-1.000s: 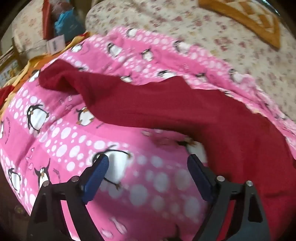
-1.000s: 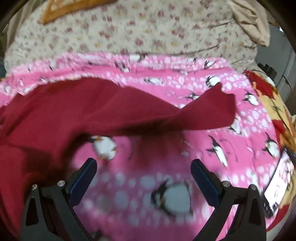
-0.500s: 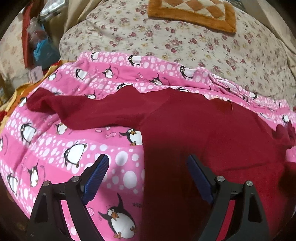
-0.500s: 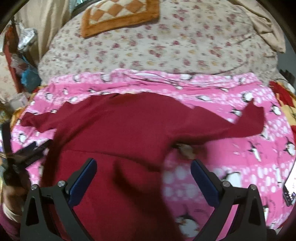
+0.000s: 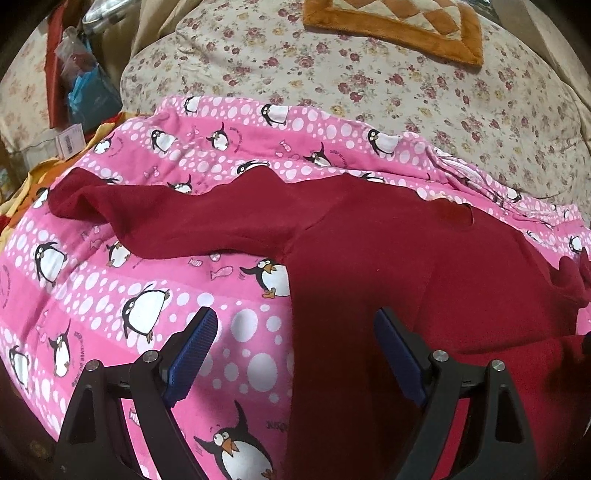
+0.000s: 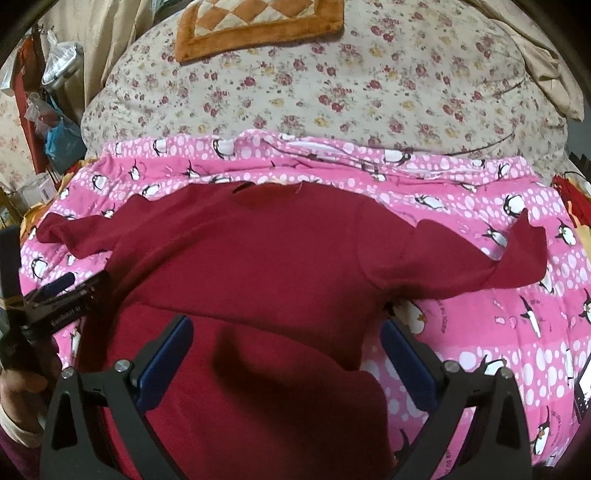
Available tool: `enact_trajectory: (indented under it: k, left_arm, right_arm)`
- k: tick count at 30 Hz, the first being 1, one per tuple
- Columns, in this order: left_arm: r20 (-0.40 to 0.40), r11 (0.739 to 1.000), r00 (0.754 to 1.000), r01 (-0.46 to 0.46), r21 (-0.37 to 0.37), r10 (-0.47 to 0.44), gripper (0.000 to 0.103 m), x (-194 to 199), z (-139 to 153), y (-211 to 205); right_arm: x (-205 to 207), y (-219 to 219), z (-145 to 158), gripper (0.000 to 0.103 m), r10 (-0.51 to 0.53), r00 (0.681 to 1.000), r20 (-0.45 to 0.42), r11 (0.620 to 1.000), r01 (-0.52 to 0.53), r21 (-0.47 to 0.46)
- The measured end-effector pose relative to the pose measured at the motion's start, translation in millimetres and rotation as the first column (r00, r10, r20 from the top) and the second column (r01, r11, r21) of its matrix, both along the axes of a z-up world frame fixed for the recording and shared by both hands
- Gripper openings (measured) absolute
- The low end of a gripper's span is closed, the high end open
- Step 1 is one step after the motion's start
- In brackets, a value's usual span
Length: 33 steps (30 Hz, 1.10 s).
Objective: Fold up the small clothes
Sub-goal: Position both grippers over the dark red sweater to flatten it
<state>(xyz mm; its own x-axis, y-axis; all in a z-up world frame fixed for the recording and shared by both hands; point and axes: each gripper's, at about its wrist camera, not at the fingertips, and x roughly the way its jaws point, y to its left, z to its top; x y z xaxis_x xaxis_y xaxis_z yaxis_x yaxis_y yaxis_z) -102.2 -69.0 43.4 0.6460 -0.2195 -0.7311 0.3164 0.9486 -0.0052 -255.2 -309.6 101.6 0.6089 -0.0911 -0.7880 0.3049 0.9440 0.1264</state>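
Note:
A dark red long-sleeved top (image 6: 266, 258) lies spread on a pink penguin-print blanket (image 6: 517, 332), neck away from me, both sleeves stretched out sideways. Its lower part is folded up over the body. In the left wrist view the top (image 5: 388, 251) fills the right side and its left sleeve (image 5: 166, 214) runs to the left. My left gripper (image 5: 295, 354) is open and empty above the top's left edge. It also shows at the left of the right wrist view (image 6: 66, 291). My right gripper (image 6: 286, 362) is open and empty above the top's lower body.
A floral quilt (image 6: 332, 85) with an orange-bordered checked cushion (image 6: 258, 26) lies behind the blanket. Bags and clutter (image 5: 85, 85) stand at the far left. A yellow and red cloth (image 6: 572, 199) lies at the blanket's right edge.
Both grippers have pulled back and up from the top, and the whole garment has come into view. The top now lies still and spread out.

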Motion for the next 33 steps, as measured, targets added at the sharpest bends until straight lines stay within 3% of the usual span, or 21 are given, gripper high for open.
enact_trajectory:
  k: [12,33]
  left_arm:
    - [0.014,0.999,1.0,0.004,0.036,-0.005,0.07,-2,1,-6]
    - [0.011,0.999,1.0,-0.002,0.035,0.001,0.07,0,2,-2]
  right_arm:
    - [0,6,-10,0.103,-0.011,1.0,-0.02,0.998,0.009,-0.059]
    - [3,6,-20,0.103,-0.04,0.998,-0.045,0.997,0.037,-0.063]
